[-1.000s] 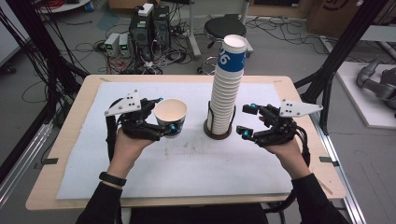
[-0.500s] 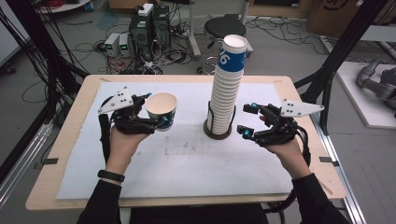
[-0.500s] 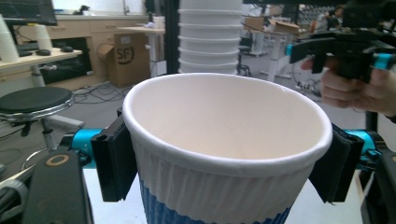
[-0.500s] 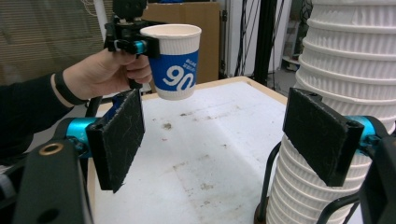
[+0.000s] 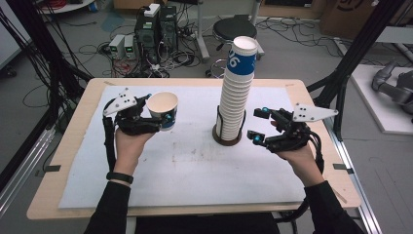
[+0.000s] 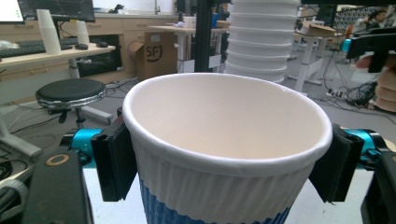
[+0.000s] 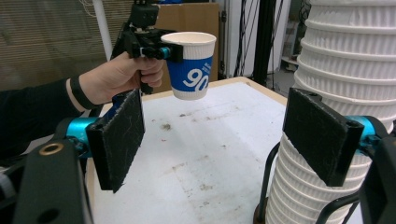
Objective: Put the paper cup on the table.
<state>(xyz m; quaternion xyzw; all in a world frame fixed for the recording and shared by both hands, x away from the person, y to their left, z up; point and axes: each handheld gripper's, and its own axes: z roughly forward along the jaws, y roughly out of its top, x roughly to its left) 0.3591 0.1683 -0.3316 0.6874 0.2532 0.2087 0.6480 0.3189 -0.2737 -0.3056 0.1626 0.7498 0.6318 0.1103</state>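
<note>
Cables, computer boxes and a round stool [image 5: 233, 29] crowd the floor behind our desk [image 5: 73, 141], whose wooden top carries a white sheet. From the high view we take the tall stack of cups [image 5: 235, 92] in its black holder as our landmark: our left gripper [image 5: 158, 113] is well to the left of the stack, clear above the desk, its fingers closed on a single paper cup [image 5: 163, 109] held roughly upright with the mouth tipped a little toward us. Our right gripper [image 5: 256, 124] sits just right of the stack's lower part, fingers apart with nothing between them. In the left gripper view the cup [image 6: 224, 154] sits between our two black pads [image 6: 114, 163], which press its ribbed wall just under the rim on both sides, and the stack [image 6: 261, 39] rises behind it. In the right gripper view our own fingers [image 7: 119, 137] stand wide and empty, the stack [image 7: 345, 93] close beside the right-hand one; left of the stack, farther off, the other hand [image 7: 116, 74] holds the blue-banded cup [image 7: 191, 63] above the desk.
</note>
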